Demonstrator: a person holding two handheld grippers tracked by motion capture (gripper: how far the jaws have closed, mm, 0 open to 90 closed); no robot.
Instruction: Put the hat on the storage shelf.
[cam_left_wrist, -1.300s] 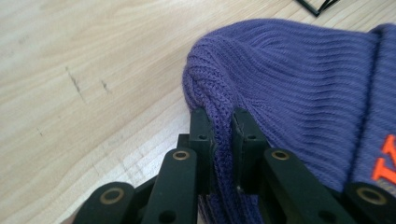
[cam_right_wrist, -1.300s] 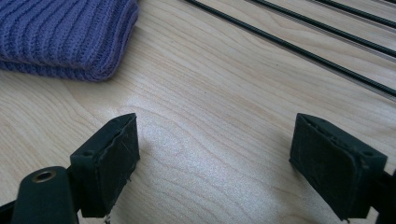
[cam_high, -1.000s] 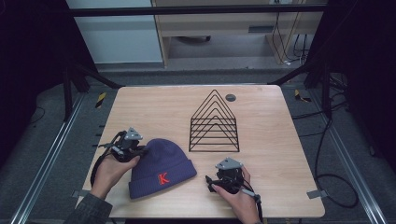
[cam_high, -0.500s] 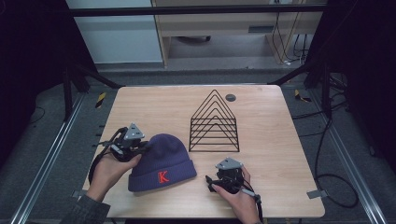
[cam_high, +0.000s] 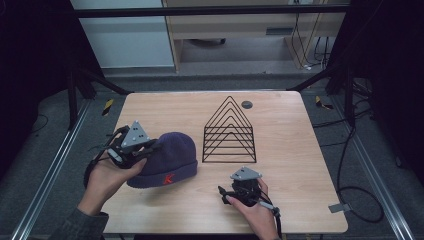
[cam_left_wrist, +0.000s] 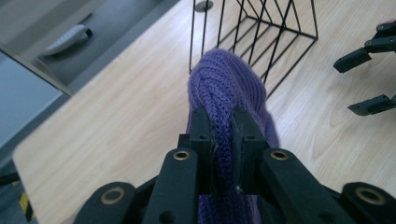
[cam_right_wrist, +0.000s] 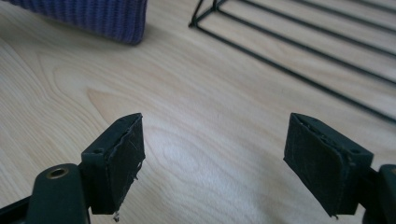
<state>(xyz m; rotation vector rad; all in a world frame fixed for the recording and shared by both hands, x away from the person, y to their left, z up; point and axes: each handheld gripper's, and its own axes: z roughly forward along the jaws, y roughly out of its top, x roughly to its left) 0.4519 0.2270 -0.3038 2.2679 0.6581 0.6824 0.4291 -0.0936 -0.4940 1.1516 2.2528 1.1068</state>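
While the left gripper (cam_high: 145, 150) pinches a fold of the purple hat (cam_high: 167, 161) at its crown, jaws clamped tight on the knit, that side of the hat is lifted off the table (cam_high: 290, 130); the brim with the red letter rests on the wood. The left gripper view shows the ribbed fabric (cam_left_wrist: 224, 100) squeezed between both pads. Hat lies at the table's left front, just beside the black wire rack (cam_high: 229, 131). The right gripper (cam_high: 231, 194) sits low near the front edge, right of the hat; its jaws have just been closing a little yet stand wide, bare wood between the pads (cam_right_wrist: 122, 158).
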